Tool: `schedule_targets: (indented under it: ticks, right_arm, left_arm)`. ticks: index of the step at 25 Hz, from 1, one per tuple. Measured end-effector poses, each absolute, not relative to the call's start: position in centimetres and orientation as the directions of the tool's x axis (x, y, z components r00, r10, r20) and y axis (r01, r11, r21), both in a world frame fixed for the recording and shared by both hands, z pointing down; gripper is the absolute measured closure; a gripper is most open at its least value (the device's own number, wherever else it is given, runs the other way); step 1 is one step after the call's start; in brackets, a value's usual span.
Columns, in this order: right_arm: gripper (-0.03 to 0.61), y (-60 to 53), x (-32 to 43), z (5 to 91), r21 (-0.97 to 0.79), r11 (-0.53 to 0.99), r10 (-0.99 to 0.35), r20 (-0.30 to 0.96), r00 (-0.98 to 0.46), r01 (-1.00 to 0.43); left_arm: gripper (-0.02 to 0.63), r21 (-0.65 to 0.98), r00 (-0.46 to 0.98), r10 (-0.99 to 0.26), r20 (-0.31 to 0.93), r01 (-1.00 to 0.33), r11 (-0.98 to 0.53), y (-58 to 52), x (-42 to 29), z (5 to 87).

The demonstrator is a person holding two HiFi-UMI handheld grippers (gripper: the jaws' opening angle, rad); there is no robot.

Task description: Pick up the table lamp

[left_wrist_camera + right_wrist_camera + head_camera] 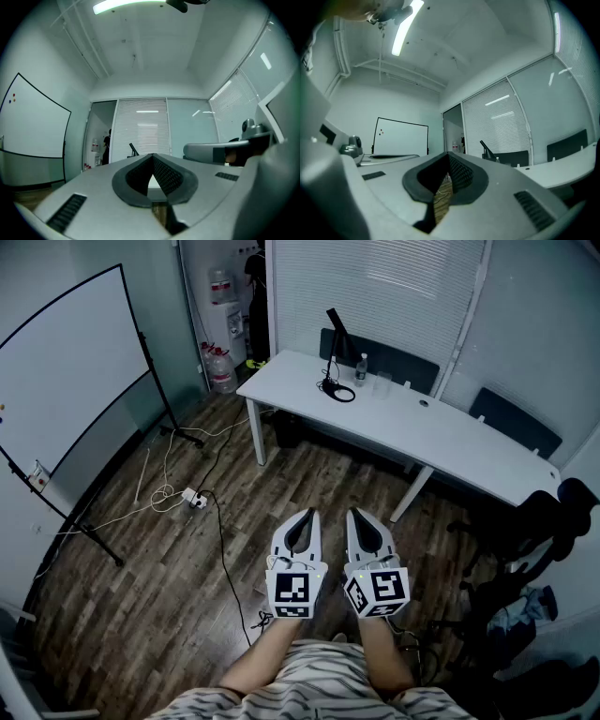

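A black table lamp [335, 341] with a slanted arm stands near the far left end of a long white table [450, 437], well ahead of me. It also shows small in the left gripper view as the lamp [134, 150] and in the right gripper view as the lamp [487, 151]. My left gripper [306, 516] and right gripper [358, 515] are held side by side, low, over the wooden floor, far short of the table. In each, the jaws meet at the tips, shut with nothing between them; the left gripper [153, 156] and the right gripper [449, 154] show the same from their own views.
A small bottle [361, 368] and a clear cup [382, 383] stand beside the lamp. Dark chairs [514, 423] sit behind the table and an office chair [530, 521] at the right. A whiteboard on a stand [66, 371] is at the left, with cables and a power strip [195, 500] on the floor.
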State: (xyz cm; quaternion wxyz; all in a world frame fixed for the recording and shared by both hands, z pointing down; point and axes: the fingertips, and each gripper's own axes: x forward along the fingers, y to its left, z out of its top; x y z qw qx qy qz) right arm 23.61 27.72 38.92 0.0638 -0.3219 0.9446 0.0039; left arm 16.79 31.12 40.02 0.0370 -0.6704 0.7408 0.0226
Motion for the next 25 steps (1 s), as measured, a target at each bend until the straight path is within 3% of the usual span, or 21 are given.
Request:
schedule_targets:
  ticks: [25]
  right_arm:
    - [0.568, 30.1, 20.4, 41.0, -0.075, 0.783, -0.622, -0.097, -0.777, -0.618]
  left_arm:
    - [0.607, 0.007, -0.046, -0.998, -0.045, -0.999, 0.046, 32.7, 13.8, 42.0]
